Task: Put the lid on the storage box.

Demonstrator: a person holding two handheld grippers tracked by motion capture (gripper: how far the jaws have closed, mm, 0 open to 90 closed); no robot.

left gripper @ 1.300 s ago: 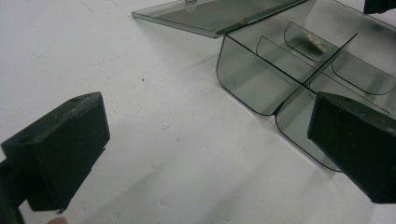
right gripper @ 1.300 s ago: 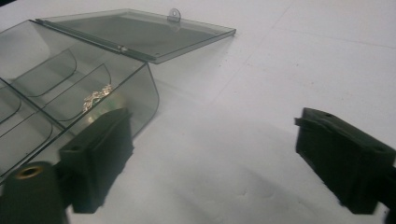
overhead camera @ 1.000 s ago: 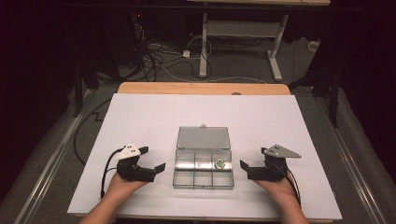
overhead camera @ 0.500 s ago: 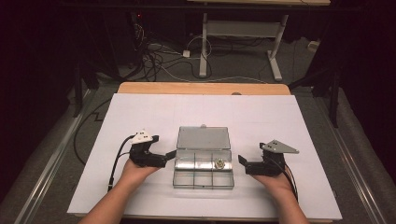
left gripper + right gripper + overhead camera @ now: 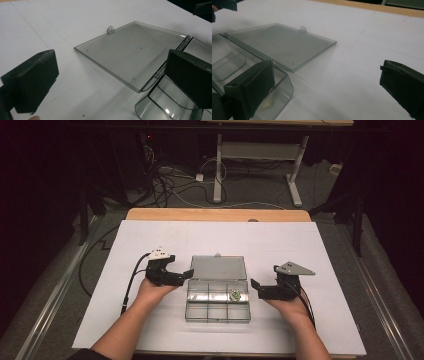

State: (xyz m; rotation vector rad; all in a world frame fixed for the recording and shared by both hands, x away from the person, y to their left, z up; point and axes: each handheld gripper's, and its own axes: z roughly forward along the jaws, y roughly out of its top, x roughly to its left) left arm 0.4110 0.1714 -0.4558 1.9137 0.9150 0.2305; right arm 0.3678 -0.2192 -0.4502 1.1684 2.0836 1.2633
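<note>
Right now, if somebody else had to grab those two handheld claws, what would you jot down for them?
Left gripper: open, holding nothing, at the box's left hinge corner.
Right gripper: open, holding nothing, beside the box's right side.
Clear compartment box: mid-table on the white sheet, its lid already swung flat open behind it.
A small round item sits in one right-hand compartment.
Left: nothing gripped yet; whether to close or empty the box is unclear.

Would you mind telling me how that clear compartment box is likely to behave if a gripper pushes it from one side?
The clear compartment box looks thin-walled and nearly empty, so probably light and prone to sliding on the smooth white table cover. Its open lid lies flat behind, so it may swing on its hinge.
</note>
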